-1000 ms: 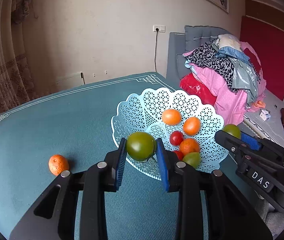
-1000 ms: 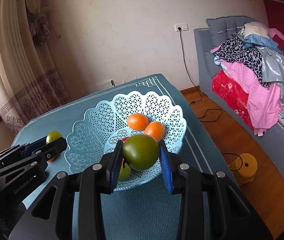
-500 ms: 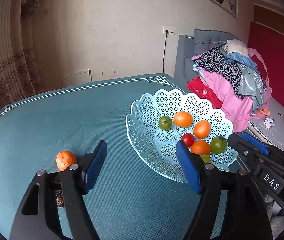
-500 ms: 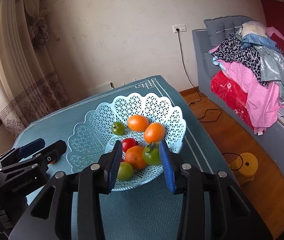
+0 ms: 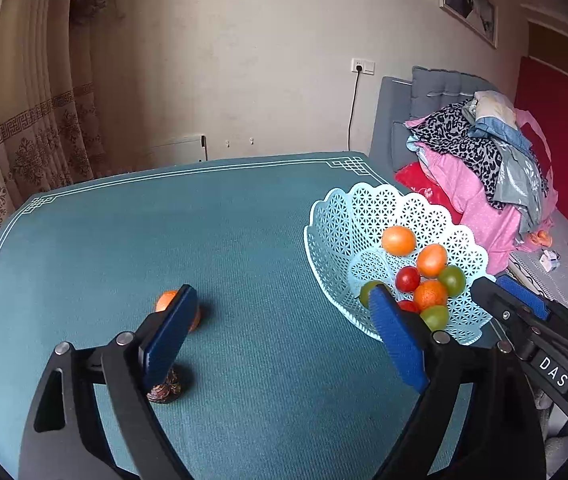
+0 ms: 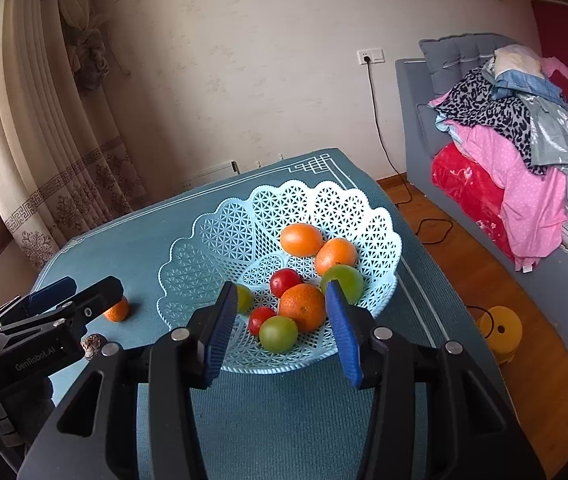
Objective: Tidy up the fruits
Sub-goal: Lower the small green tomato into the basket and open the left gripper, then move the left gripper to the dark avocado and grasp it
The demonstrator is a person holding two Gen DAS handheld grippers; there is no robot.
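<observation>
A pale blue lattice basket (image 6: 212, 248) with a scalloped rim is seen on the teal-covered bench (image 5: 244, 240), filled with orange, red and green fruits. One loose orange (image 6: 117, 311) lies on the bench beside the left claw (image 5: 280, 320), whose jaws have just been opening and stand wide, empty. The right claw (image 6: 282, 312), lately opening, holds nothing. "GenRobot.AI" and "DAS" are read on the claws
</observation>
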